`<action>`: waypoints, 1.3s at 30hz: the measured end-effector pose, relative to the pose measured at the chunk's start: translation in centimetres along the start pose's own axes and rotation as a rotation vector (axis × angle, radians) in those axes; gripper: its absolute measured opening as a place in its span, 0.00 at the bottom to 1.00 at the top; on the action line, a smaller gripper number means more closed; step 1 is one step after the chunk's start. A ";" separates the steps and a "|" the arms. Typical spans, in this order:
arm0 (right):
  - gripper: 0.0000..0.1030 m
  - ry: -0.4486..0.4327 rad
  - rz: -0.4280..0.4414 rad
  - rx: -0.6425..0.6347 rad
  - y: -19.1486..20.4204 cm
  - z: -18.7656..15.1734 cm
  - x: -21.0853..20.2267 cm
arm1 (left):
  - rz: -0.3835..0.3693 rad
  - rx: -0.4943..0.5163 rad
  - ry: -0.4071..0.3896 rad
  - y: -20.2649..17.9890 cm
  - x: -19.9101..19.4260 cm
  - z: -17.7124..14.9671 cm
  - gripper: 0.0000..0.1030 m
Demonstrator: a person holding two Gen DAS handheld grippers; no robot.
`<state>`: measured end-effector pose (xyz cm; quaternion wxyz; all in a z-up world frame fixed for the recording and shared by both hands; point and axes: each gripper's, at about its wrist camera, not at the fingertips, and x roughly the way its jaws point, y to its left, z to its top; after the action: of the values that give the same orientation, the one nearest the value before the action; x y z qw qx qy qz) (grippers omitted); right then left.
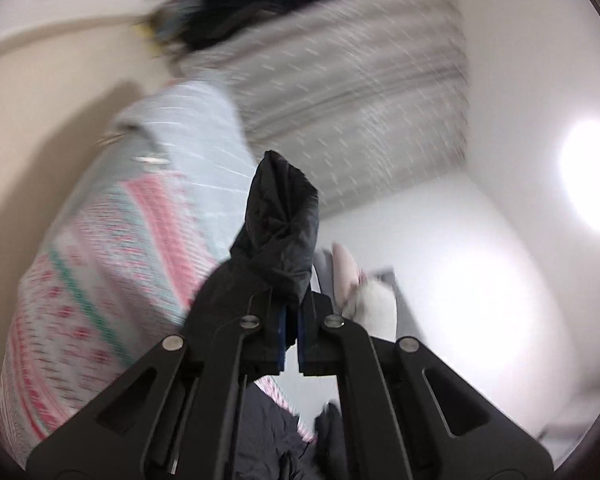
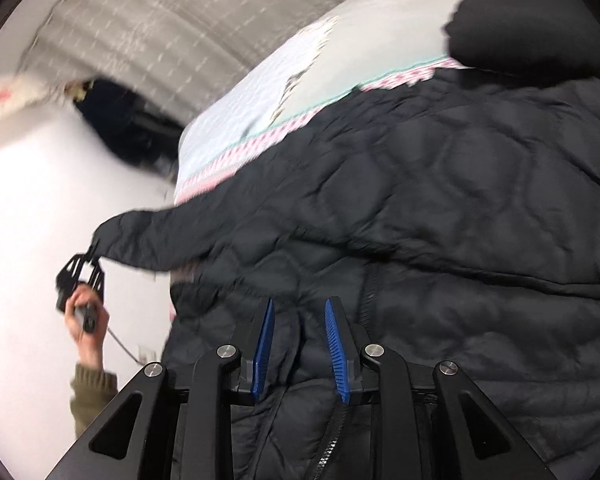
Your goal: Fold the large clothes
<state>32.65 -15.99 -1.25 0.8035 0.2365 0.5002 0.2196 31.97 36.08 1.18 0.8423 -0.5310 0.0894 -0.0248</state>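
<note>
Left wrist view: left tool point(image 1: 291, 320) pinching the cuff point(image 1: 278, 224) of the black quilted jacket, lifted clear of the patterned bedspread point(image 1: 100, 272); best kept clamped, sleeve taut. Right wrist view: right tool point(image 2: 300, 344) spread and empty over the jacket point(image 2: 440, 208) lying on the bed; best closed on a seam by the zipper point(image 2: 332, 436).

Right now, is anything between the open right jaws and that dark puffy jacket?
Nothing visible. The right gripper hangs open just over the quilted jacket, with only bare jacket fabric between its blue pads. The left gripper already pinches the sleeve end.
</note>
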 end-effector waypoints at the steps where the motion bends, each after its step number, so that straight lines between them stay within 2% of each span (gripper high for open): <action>1: 0.26 -0.016 0.004 0.021 -0.5 0.1 -0.6 | -0.021 0.038 0.023 -1.8 0.5 -0.7 0.04; 5: 0.27 -0.054 0.018 0.090 -2.3 0.5 -2.6 | -0.153 0.189 0.143 -10.8 3.2 -5.7 0.04; 8: 0.28 -0.096 0.029 0.148 -4.1 1.0 -4.7 | -0.262 0.214 0.255 -16.1 4.9 -10.8 0.04; 11: 0.31 -0.131 0.047 0.198 -6.0 1.3 -6.6 | -0.303 0.305 0.369 -20.0 6.4 -17.2 0.05; 13: 0.32 -0.150 0.059 0.241 -7.3 1.5 -7.4 | -0.278 0.380 0.464 -20.8 7.5 -21.8 0.07; 14: 0.32 -0.162 0.063 0.265 -8.2 1.6 -7.9 | -0.272 0.401 0.521 -20.9 8.1 -23.9 0.14; 15: 0.33 -0.173 0.062 0.280 -8.8 1.7 -8.3 | -0.276 0.406 0.599 -20.4 8.9 -26.2 0.31; 17: 0.39 -0.196 0.049 0.320 -10.2 1.6 -9.1 | -0.241 0.376 0.761 -18.3 10.5 -30.4 0.49; 20: 0.40 -0.204 0.034 0.390 -12.5 1.3 -9.6 | -0.166 0.288 0.921 -14.9 11.8 -33.7 0.49; 21: 0.40 -0.205 0.031 0.413 -13.3 1.1 -9.8 | -0.152 0.268 0.945 -14.2 11.9 -34.1 0.49; 22: 0.40 -0.204 0.026 0.430 -13.9 0.9 -10.1 | -0.140 0.253 0.952 -13.8 11.6 -34.5 0.49; 25: 0.40 -0.211 0.020 0.447 -14.8 0.7 -10.9 | -0.105 0.251 0.918 -13.0 11.1 -32.9 0.49; 27: 0.40 -0.209 0.018 0.447 -15.0 0.4 -11.5 | -0.049 0.269 0.881 -12.5 11.1 -31.3 0.49; 29: 0.41 -0.206 0.011 0.433 -15.0 0.2 -11.9 | 0.043 0.278 0.844 -11.2 11.3 -29.0 0.49; 33: 0.45 -0.182 -0.004 0.403 -14.8 0.0 -11.8 | 0.127 0.306 0.807 -9.8 11.5 -27.2 0.49; 35: 0.45 -0.180 -0.014 0.405 -14.8 -0.1 -11.5 | 0.161 0.381 0.812 -10.6 12.3 -27.7 0.49; 37: 0.45 -0.173 -0.013 0.414 -14.8 0.0 -10.9 | 0.186 0.516 0.836 -12.3 13.3 -30.3 0.50; 38: 0.45 -0.168 -0.017 0.413 -14.6 0.0 -10.5 | 0.218 0.625 0.850 -13.5 13.8 -32.2 0.51; 39: 0.45 -0.162 -0.026 0.407 -14.5 0.1 -10.2 | 0.242 0.790 0.858 -15.0 14.3 -34.9 0.51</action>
<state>30.28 -33.51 -2.73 0.7796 0.4040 0.4711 0.0842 40.68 -3.49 -1.79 0.8616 -0.1059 0.4657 -0.1721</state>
